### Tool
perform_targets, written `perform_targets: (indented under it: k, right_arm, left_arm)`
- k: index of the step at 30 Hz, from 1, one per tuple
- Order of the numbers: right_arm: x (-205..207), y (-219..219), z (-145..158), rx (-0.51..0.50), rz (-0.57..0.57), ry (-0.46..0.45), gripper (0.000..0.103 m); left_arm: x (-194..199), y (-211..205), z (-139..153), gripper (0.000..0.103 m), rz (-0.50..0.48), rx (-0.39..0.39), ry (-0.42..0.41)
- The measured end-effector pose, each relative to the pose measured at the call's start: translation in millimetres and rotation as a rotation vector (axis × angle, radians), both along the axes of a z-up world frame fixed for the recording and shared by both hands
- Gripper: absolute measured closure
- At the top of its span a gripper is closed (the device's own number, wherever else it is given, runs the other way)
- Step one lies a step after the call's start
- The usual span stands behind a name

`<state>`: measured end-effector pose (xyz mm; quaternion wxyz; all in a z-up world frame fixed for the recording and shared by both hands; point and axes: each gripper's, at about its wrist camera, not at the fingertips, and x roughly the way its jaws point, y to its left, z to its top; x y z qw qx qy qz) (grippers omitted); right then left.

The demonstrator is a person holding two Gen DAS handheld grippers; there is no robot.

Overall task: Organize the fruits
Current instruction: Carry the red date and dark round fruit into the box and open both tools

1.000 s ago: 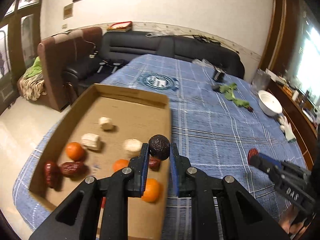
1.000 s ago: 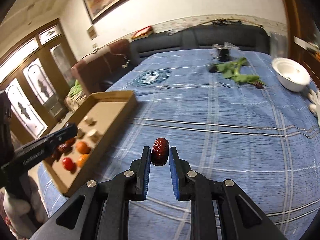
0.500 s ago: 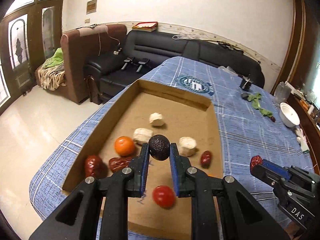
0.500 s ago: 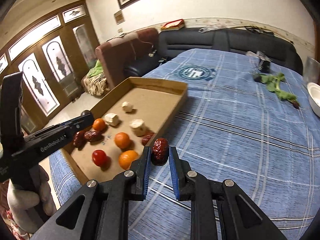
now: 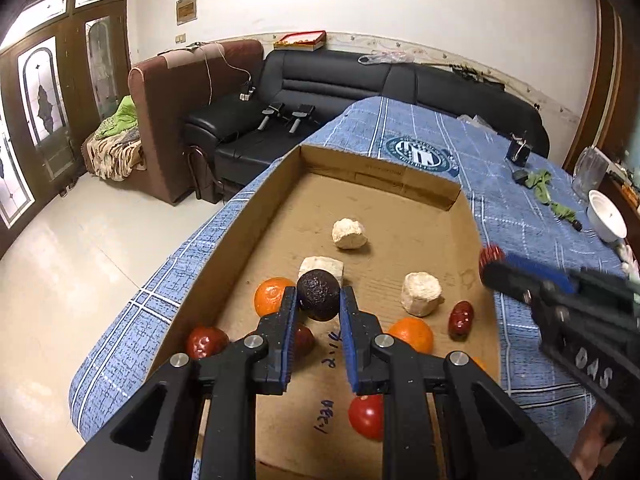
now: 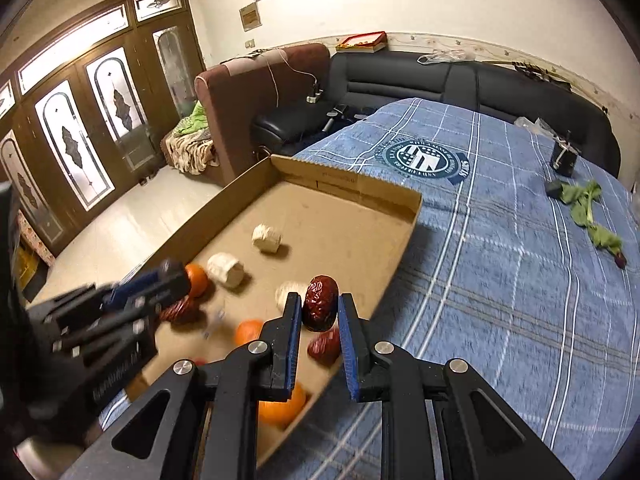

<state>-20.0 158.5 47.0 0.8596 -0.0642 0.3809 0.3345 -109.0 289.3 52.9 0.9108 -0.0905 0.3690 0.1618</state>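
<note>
A shallow cardboard tray (image 5: 400, 178) (image 6: 352, 184) lies on the blue plaid tablecloth and holds oranges (image 5: 274, 295), white chunks (image 5: 349, 233), red dates (image 5: 461, 315) and a red tomato (image 5: 366, 416). My left gripper (image 5: 319, 304) is shut on a dark wrinkled round fruit (image 5: 319, 294) above the tray's near half. My right gripper (image 6: 319, 312) is shut on a red date (image 6: 320, 307) above the tray's right edge. The right gripper shows blurred in the left wrist view (image 5: 492, 264), the left one blurred in the right wrist view (image 6: 168, 276).
Green leaves (image 6: 588, 208) and a small dark object (image 6: 564, 158) lie on the far cloth (image 6: 500, 260). A white bowl (image 5: 606, 220) stands at the far right. A black sofa (image 5: 360, 84) and a brown armchair (image 5: 188, 92) stand beyond the table's far edge.
Both grippers have moved left over the tray with their fruits still held. The right gripper went from above bare cloth to the tray's right edge.
</note>
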Motion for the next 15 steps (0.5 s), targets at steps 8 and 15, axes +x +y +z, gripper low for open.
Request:
perform_targets:
  k: [8, 15]
  right_arm:
    - [37, 31, -14, -0.036, 0.007, 0.064, 0.082]
    - [49, 50, -28, -0.056, 0.031, 0.115, 0.082]
  left_arm:
    - [8, 11, -11, 0.083, 0.005, -0.028, 0.028]
    - [10, 17, -12, 0.083, 0.01, -0.047, 0.021]
